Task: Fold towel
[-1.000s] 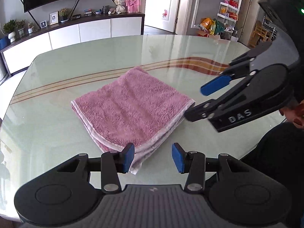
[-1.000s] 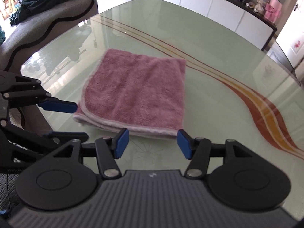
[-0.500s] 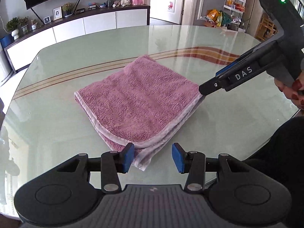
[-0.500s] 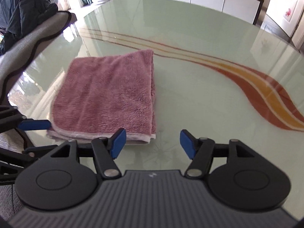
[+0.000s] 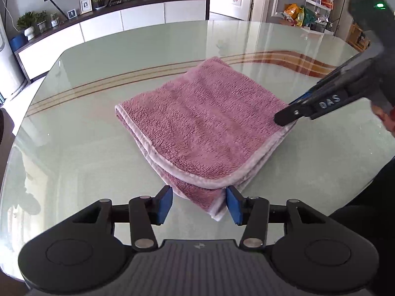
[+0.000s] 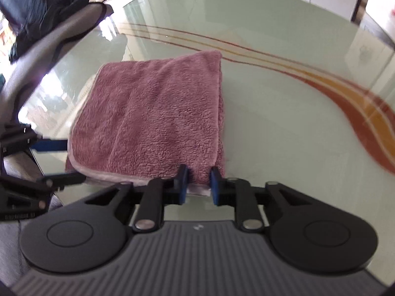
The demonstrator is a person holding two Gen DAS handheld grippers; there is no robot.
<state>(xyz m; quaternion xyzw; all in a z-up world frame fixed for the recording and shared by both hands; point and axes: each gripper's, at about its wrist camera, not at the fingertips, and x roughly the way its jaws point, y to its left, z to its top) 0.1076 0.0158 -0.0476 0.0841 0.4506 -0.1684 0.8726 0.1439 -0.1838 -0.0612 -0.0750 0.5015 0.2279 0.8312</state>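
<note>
So the pink towel (image 5: pixel 205 123) is lying folded on the glass table (image 5: pixel 98 79), roughly in the middle, near the curved red and orange stripes (image 6: pixel 350 93) that run through the tabletop. It looks doubled over, with the pale hemmed edges stacked along the near side.

The right gripper (image 6: pixel 198 181) has just been closing and its blue pads are now pinched onto the towel's near right corner, with a bit of terry and hem squeezed between them. From the left wrist view you can see it coming in from the right, its black tip sitting on that corner.

The left gripper (image 5: pixel 197 203) is about half open. The towel's near left corner pokes in between the pads (image 5: pixel 165 203); the hem looks close to the right-hand pad, but nothing's clamped.

A white sideboard (image 5: pixel 123 22) with photo frames and plants sits along the far wall.
</note>
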